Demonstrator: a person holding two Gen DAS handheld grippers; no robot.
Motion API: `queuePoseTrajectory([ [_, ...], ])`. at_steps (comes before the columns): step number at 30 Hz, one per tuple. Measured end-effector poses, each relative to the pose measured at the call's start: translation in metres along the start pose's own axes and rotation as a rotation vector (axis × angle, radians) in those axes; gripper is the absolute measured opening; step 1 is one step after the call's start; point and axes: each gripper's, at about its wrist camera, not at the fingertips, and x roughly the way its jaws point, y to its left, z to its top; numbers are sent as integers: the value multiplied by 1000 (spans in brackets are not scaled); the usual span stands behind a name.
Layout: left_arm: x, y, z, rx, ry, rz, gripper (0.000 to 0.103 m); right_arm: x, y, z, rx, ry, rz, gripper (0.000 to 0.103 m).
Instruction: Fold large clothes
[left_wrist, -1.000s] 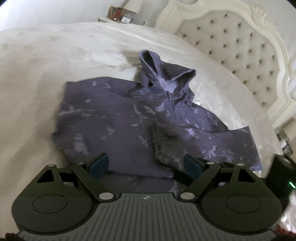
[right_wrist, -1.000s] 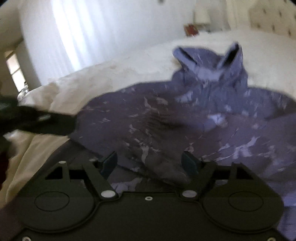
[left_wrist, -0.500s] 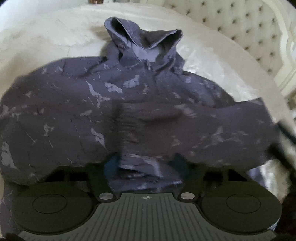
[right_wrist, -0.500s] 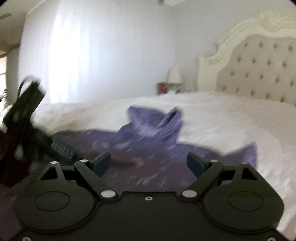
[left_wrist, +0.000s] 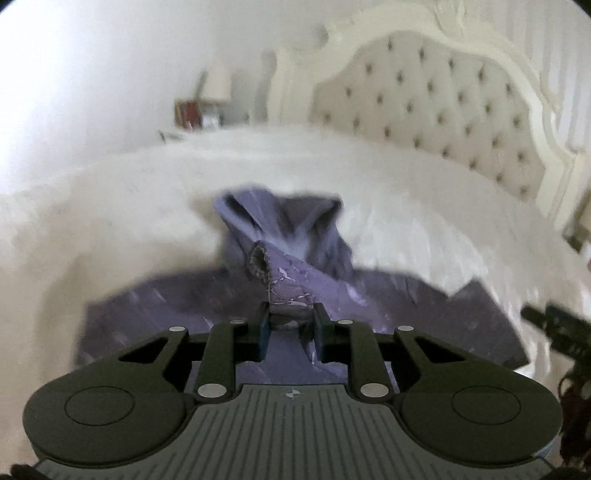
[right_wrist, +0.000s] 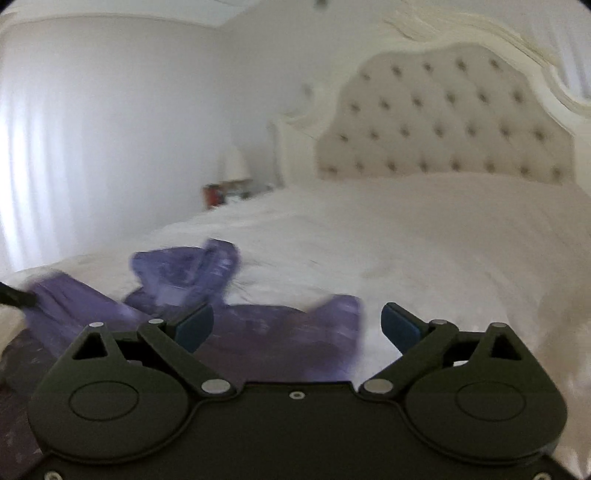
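While the purple marbled cotton hoodie (left_wrist: 369, 302) lies spread on the white quilted bed cover (left_wrist: 424, 206) just ahead of both tools, the left gripper (left_wrist: 290, 326) is closing its jaws on a sleeve, the ribbed cuff (left_wrist: 258, 260) standing up just beyond its blue pads (left_wrist: 263, 332) with the cloth pinched between them. The hood (left_wrist: 280, 221) sits further out, straight ahead of that gripper, towards the cream tufted headboard (left_wrist: 443, 110). Over on the other side, the right gripper (right_wrist: 297, 326) is opening its jaws wide, nothing between them, the hoodie's near edge lying just below and beyond its tips. This looks like the sleeve fold: one sleeve gathered up, ready to be carried across the body. Next, I'd judge, the left needs to draw that sleeve over the chest and lay it flat, while the right, empty, wants to come down on the far sleeve or hem. The view is blurred, so finer creases can't be read.
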Motion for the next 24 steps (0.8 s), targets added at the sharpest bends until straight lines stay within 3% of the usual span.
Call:
queuePoseTrajectory([
  [3, -14, 19, 11, -17, -38, 45, 22, 10, -20, -2, 109, 71, -28, 98],
  [7, -11, 45, 10, -49, -9, 106, 22, 18, -40, -14, 189, 166, -71, 98],
  [12, 4, 64, -6, -123, 61, 128, 22, 21, -35, -23, 137, 243, -85, 98],
  [19, 13, 79, -30, -143, 138, 141, 22, 37, -11, -37, 1, 330, -52, 98],
  [22, 17, 86, -44, -160, 177, 128, 23, 53, -11, -53, -45, 438, -130, 100],
  [24, 16, 89, -54, -173, 192, 110, 23, 59, -18, -62, -12, 475, -154, 101],
])
